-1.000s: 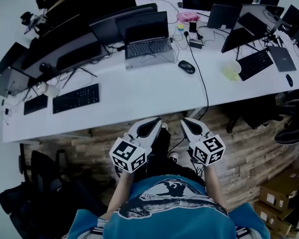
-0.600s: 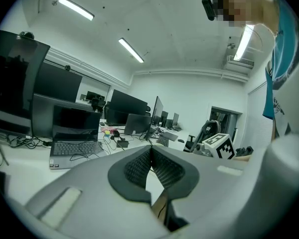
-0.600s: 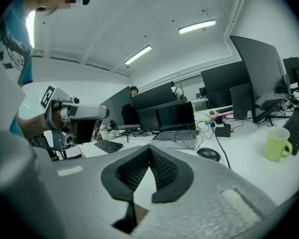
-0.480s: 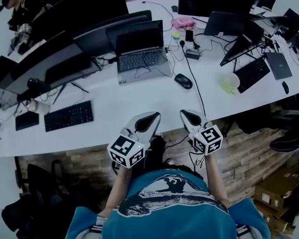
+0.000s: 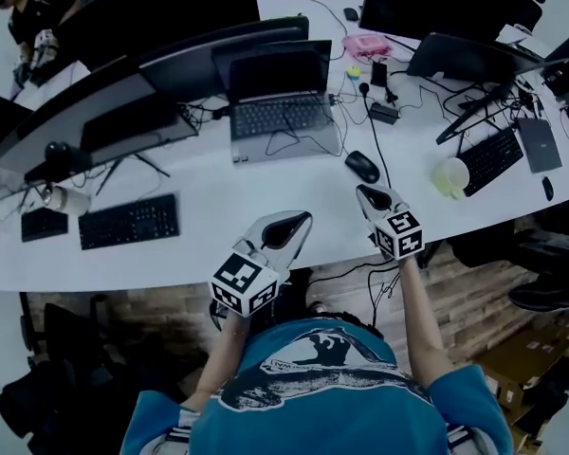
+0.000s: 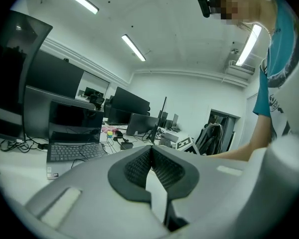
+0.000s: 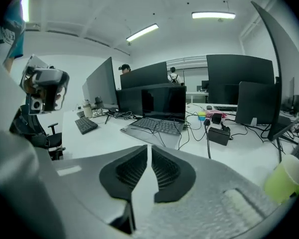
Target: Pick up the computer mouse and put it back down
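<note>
**A:** What fills your view, biggest first?

**B:** A long white surface [image 5: 218, 192] runs from 9 o'clock to 3 o'clock. Dark monitors [image 5: 123, 93] stand in a row along its far side, from 10 o'clock round to 1 o'clock. An open laptop [image 5: 283, 112] sits at 12 o'clock with its screen dark. A black keyboard [image 5: 128, 221] lies flat at 9 o'clock, near the front edge.

**A:** And your own tools?

**B:** I hold both over the front edge of the surface. My left gripper [image 5: 299, 221] is at 6 o'clock from the laptop. My right gripper [image 5: 370, 194] is at 3 o'clock from the left one, well apart from it.

**A:** Smaller things?

**B:** A pale green cup [image 5: 452, 176] stands at 3 o'clock from my right gripper. The computer mouse [image 5: 362, 166] is black and rests on the surface at 4 o'clock from the laptop. It is just beyond my right gripper's tip, at 12 o'clock from it, and I am not touching it. A dark cable runs past it towards the front edge.

**A:** What are your fingers doing?

**B:** My left fingers [image 6: 134, 168] are pressed together with nothing between them. My right fingers [image 7: 167, 171] are pressed together too, and they are empty.
</note>
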